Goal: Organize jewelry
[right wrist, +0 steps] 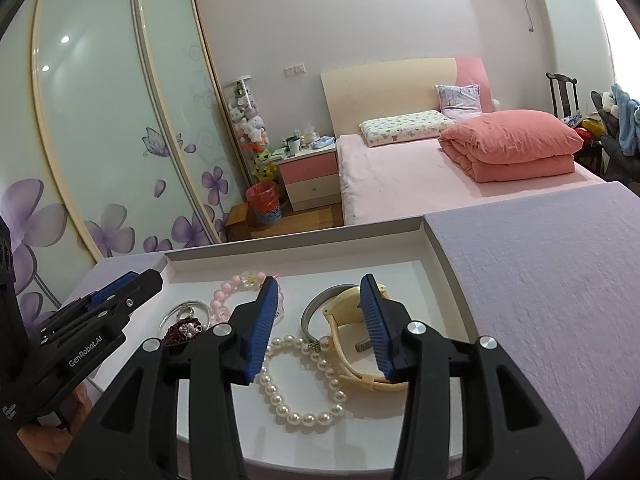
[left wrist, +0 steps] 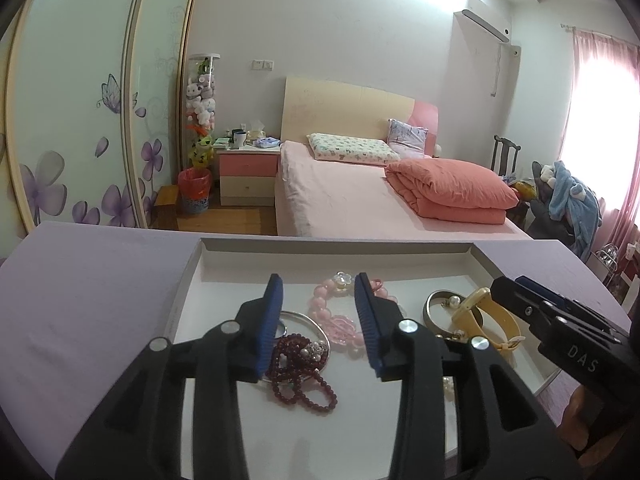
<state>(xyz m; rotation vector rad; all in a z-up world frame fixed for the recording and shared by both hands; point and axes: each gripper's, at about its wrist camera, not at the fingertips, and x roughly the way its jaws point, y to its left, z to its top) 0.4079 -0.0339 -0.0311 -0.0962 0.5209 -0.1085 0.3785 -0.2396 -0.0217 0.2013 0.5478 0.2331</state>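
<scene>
A shallow white tray (left wrist: 191, 276) lies on a lilac tabletop and holds the jewelry. My left gripper (left wrist: 319, 280) stands open above a dark red bead necklace (left wrist: 300, 384), a thin silver bangle (left wrist: 320, 330) and a pink bead bracelet (left wrist: 332, 316), and its pads touch none of them. My right gripper (right wrist: 320, 281) also stands open, over a white pearl bracelet (right wrist: 280, 396), a grey metal bangle (right wrist: 310, 312) and a cream watch (right wrist: 348, 360). Nothing is pressed between its blue pads. Each gripper shows at the edge of the other's view: right gripper (left wrist: 508, 284), left gripper (right wrist: 154, 276).
The tray's rim (right wrist: 444, 264) stands above the lilac cloth (right wrist: 540, 300), which spreads wide to the right. Beyond the table's far edge are a pink bed (left wrist: 340, 196), a nightstand (left wrist: 248, 176), a red bin (left wrist: 194, 190) and flowered wardrobe doors (left wrist: 80, 140).
</scene>
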